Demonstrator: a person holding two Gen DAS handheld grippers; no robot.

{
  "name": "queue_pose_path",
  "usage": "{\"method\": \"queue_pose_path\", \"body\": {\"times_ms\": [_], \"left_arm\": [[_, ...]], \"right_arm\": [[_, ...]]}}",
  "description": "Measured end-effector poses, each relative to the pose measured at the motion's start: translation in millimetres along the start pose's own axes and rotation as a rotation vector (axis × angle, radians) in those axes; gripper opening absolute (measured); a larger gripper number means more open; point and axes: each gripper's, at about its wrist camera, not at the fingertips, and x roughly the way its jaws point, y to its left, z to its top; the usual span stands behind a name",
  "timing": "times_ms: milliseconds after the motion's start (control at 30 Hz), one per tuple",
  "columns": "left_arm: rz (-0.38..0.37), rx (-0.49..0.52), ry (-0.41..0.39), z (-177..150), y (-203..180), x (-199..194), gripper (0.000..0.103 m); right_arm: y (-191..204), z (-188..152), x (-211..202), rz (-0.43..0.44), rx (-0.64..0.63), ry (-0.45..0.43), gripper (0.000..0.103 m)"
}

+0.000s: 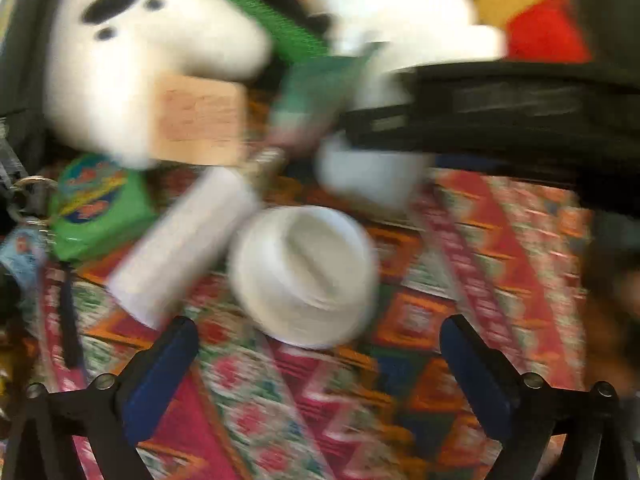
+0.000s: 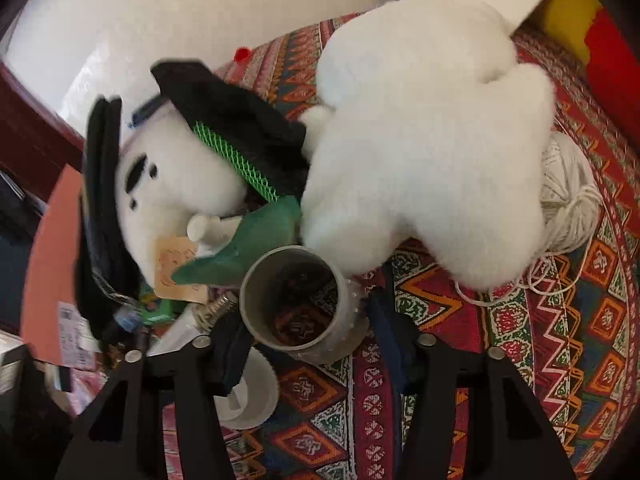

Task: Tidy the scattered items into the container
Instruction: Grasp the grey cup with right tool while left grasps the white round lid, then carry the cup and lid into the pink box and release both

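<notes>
On the far left of the left wrist view, some keys with a ring (image 1: 30,196) lie beside a green packet (image 1: 96,204). Above them rests a white plush dog (image 1: 148,60) with a black nose and a tan paper tag (image 1: 200,120). A white tube (image 1: 184,240) lies slanted on the patterned cloth (image 1: 500,240), touching a white jar (image 1: 304,276) that lies on its side (the whole view is blurred). The left gripper (image 1: 320,344) hangs just short of the jar, fingers spread wide with nothing between them.

In the right wrist view the plush dog (image 2: 180,184) wears a black cap (image 2: 224,120) with a green mesh band (image 2: 236,160), and a green cloth piece (image 2: 248,244) lies under its chin. A grey cup (image 2: 300,308) stands upright on the cloth (image 2: 560,320), dark bits inside it. The right gripper (image 2: 308,320) straddles the cup, its fingers at both sides; whether the pads press on it I cannot tell. The white jar (image 2: 256,396) shows below the left finger. Further right lie a second white plush body (image 2: 432,140) and a ball of white string (image 2: 568,200).
</notes>
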Motion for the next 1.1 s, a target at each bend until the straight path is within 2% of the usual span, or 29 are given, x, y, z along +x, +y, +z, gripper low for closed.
{"method": "queue_pose_path", "body": {"times_ms": [167, 233, 267, 300, 400, 567, 733, 933, 1100], "left_arm": [[0.026, 0.033, -0.028, 5, -1, 1, 0.099], [0.053, 0.058, -0.044, 4, -4, 0, 0.087], [0.075, 0.079, -0.049, 4, -6, -2, 0.071], [0.085, 0.094, -0.054, 3, -7, -6, 0.062], [0.007, 0.067, -0.061, 0, -3, -20, 0.062], [-0.05, 0.04, -0.092, -7, 6, -57, 0.062], [-0.069, 0.036, -0.174, -7, 13, -102, 0.062], [-0.09, -0.006, -0.26, -2, 11, -120, 0.062], [-0.093, -0.047, -0.333, -2, 23, -139, 0.062]], "right_arm": [[-10, -2, -28, 0.046, 0.073, -0.061, 0.054], [-13, -3, -31, 0.05, 0.088, -0.066, 0.054], [-14, -4, -31, 0.05, 0.097, -0.06, 0.054], [-16, -3, -30, 0.052, 0.105, -0.054, 0.054], [-21, 1, -30, 0.052, 0.127, -0.043, 0.054], [-16, 2, -37, 0.041, 0.114, -0.063, 0.054], [-7, 1, -46, 0.02, 0.1, -0.086, 0.054], [13, -4, -69, -0.012, 0.065, -0.152, 0.054], [50, -10, -96, -0.034, -0.002, -0.242, 0.054]]}}
